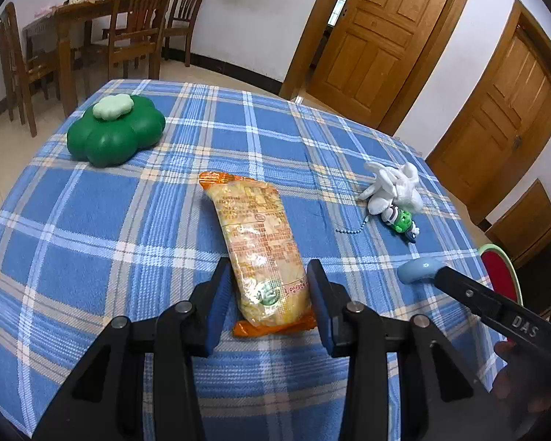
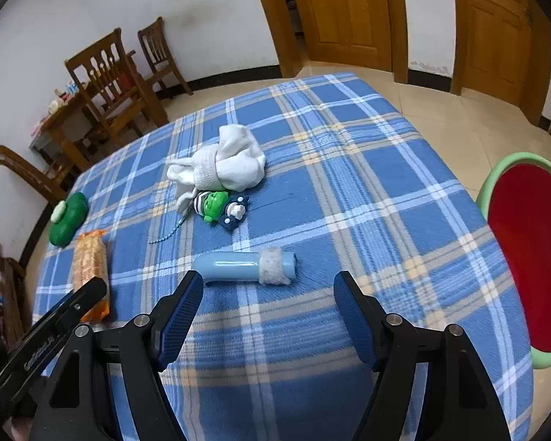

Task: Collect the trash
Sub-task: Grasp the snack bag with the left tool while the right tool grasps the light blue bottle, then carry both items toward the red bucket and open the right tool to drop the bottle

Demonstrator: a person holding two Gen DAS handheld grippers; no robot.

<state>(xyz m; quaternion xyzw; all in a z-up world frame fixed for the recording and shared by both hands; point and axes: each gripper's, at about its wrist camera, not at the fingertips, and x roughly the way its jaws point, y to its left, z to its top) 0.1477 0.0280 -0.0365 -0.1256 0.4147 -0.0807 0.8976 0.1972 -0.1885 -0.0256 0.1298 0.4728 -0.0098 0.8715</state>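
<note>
Surface (image 1: 92,220) under blue plaid cloth. Green clover-shaped box (image 1: 115,130) at far left corner. Behind it: dark wooden dining table (image 1: 80,11), wooden chairs (image 1: 143,25). Wooden doors (image 1: 378,36) in white wall, one ajar. Beige tiled floor (image 2: 440,110).

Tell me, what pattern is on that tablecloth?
Blue plaid tablecloth with white and tan stripes, clearest in the right wrist view.

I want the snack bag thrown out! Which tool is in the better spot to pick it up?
Left, probably. The left tool already has the orange snack bag between its fingers. The right tool stands open before the blue tube, away from the bag.
</note>
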